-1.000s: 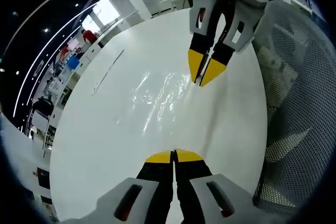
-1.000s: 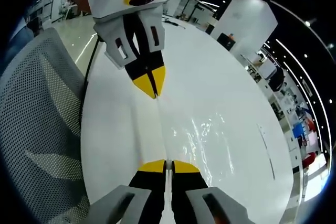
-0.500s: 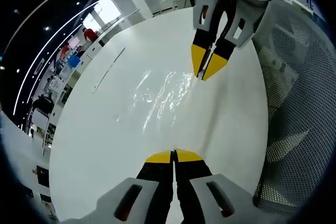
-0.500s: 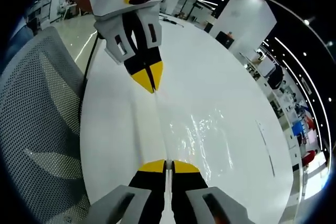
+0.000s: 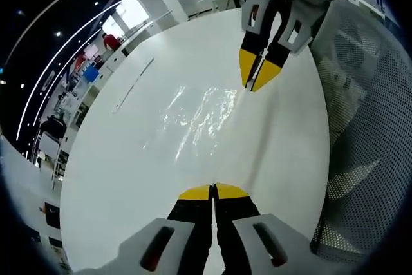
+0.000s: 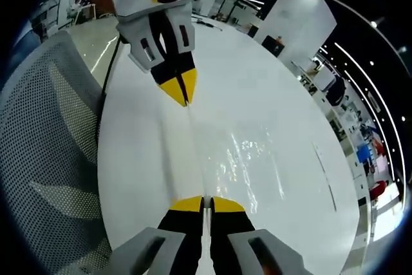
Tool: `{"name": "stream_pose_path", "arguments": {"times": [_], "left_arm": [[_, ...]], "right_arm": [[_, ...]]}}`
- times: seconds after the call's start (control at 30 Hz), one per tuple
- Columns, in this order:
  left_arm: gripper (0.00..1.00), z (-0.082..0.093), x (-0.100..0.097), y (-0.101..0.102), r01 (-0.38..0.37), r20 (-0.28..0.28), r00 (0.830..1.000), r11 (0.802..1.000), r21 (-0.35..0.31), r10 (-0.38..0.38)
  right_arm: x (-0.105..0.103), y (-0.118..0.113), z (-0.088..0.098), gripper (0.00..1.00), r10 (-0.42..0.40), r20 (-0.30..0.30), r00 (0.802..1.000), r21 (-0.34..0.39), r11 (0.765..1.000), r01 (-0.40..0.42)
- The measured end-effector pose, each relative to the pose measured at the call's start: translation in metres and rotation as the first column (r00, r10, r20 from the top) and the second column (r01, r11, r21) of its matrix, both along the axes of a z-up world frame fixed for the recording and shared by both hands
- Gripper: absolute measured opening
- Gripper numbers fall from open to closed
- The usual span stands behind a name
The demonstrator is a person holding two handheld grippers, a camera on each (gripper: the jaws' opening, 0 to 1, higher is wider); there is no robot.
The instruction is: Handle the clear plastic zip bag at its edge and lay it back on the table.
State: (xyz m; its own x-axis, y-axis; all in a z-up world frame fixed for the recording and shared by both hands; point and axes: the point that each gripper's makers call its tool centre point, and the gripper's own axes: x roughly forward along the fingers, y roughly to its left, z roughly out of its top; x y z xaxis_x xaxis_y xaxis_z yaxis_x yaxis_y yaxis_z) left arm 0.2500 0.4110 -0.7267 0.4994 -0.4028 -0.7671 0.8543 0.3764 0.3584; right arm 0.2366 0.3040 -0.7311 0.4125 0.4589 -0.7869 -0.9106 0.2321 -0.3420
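Over the last second the tools drift apart: in the left gripper view the right tool [image 5: 256, 88] slides toward the upper edge of frame, so the clear zip bag [image 5: 199, 117] is pulled tauter along its edge, just over the white table [image 5: 116, 178]. Looks like spreading before lay-down. Left tool [image 5: 212, 191] is clamped on the near edge, right tool clamped on the far edge. Mesh chair [image 5: 367, 127] at right.

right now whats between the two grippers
The clear zip bag is stretched between the left gripper and the right gripper, both shut on its edge, above the white table, in the left gripper view.
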Motion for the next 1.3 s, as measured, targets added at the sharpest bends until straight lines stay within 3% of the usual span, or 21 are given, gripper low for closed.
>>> {"name": "stream_pose_path", "arguments": {"times": [1.3], "left_arm": [[0.00,0.001,0.003,0.000,-0.011,0.000,1.000,1.000,0.003,0.011]], "right_arm": [[-0.001,-0.020,-0.001,0.00,-0.038,-0.003,0.999,-0.006,0.999,0.038]]}}
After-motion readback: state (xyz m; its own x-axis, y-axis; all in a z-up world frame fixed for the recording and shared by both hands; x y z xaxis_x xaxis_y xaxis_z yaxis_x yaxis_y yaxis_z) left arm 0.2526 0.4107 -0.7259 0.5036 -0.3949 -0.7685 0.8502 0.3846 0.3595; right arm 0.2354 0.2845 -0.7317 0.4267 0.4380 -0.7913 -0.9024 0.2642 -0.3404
